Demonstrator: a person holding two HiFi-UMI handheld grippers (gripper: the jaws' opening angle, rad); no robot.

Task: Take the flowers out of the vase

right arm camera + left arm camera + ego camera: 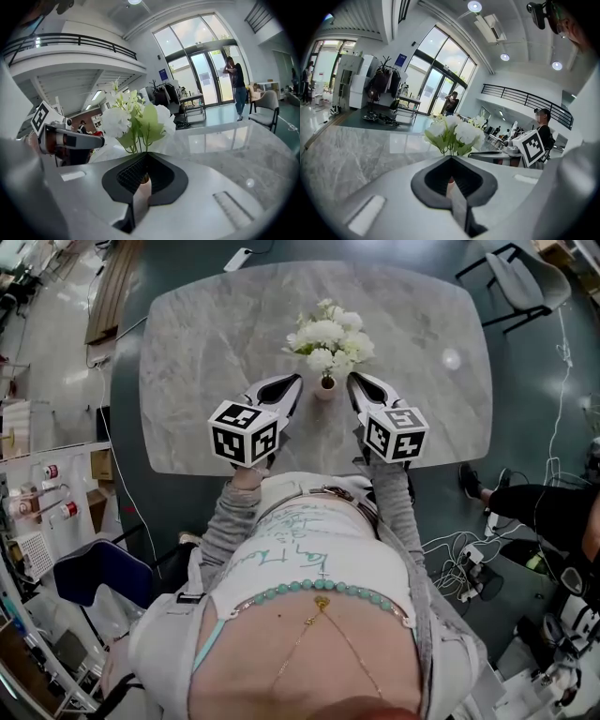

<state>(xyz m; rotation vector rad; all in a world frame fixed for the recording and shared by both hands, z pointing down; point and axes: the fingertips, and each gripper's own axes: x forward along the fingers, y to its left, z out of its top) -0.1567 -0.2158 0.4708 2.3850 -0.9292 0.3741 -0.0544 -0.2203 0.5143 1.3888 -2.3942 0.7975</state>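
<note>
Midway between the table's (206,352) side edges, I am holding the left gripper (296,381) and right gripper (352,380) pressed together, empty, flanking the vase (325,386) carrying the flowers (328,337).

Table (206,343): pale grey marbled top with rounded corners, glossy, with a bright spot of reflected light on its right part.
Standing on it: one small pale vase (325,386), upright, about mid-table, holding a bunch of white flowers (328,338).
Under it: dark teal floor (127,418).

text: none legible | shirt (300,554) — scrawl unreadable | blue sign (400,60) — too small
</note>
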